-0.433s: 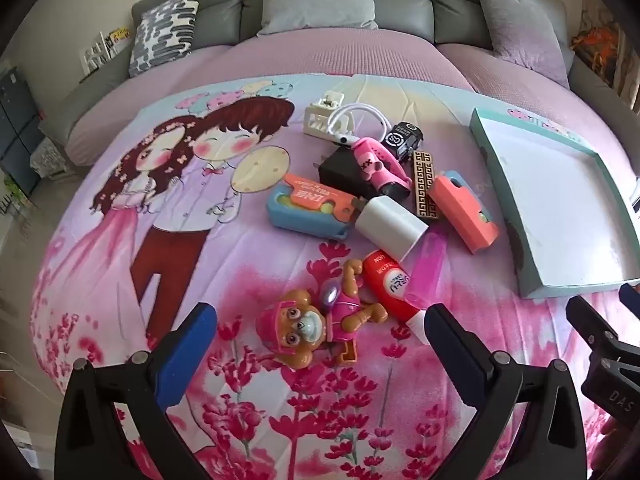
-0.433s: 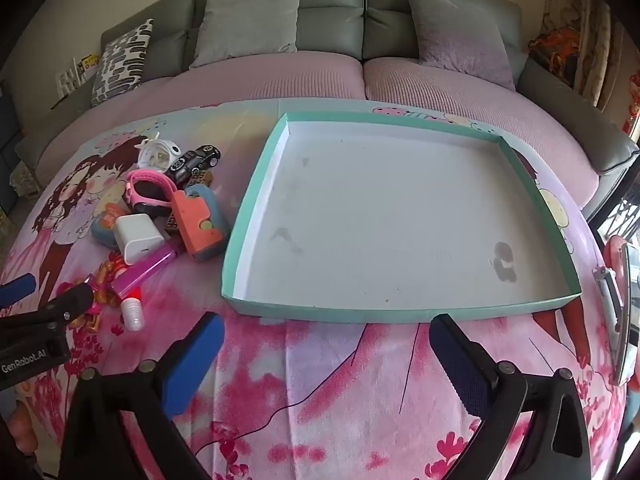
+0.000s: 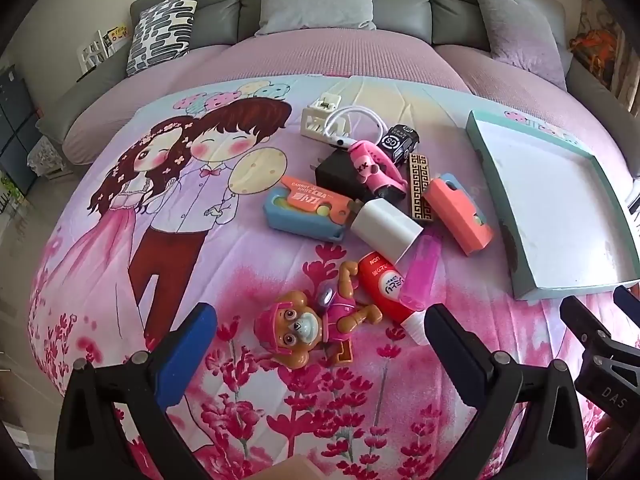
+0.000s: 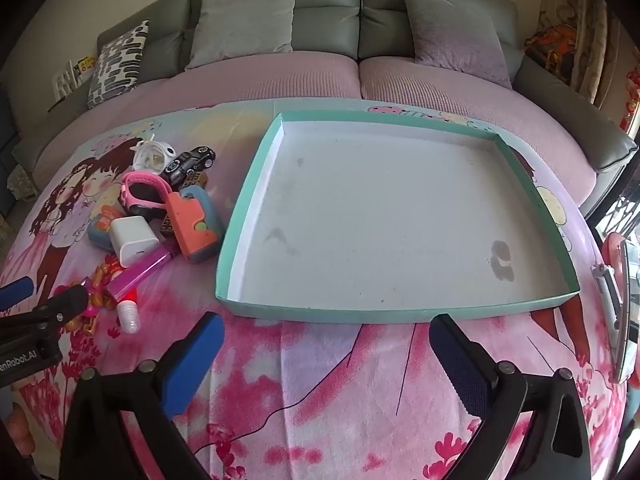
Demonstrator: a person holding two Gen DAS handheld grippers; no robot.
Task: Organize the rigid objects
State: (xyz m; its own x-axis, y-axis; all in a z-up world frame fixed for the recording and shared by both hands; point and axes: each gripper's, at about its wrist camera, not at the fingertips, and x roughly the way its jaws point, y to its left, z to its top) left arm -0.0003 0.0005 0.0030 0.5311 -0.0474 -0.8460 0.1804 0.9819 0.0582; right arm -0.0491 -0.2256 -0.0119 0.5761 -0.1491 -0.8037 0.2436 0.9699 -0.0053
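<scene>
Left gripper point(image 3: 320, 336) released, jaws wide, straddling the toy dog point(image 3: 308, 324) lying face-up on the blanket point(image 3: 120, 300) near its front edge: pink helmet, brown face, pink vest.

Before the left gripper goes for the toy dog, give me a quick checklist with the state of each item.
1. Left gripper open and empty: ok.
2. Right gripper open and empty: ok.
3. Toy dog lies between the left gripper's fingers, not yet pinched: ok.
4. Toy dog free of neighbours: not ok, the red tube lies against it.
5. Teal tray has room, nothing in it: ok.
6. Path from the pile to the tray unblocked: ok.
</scene>
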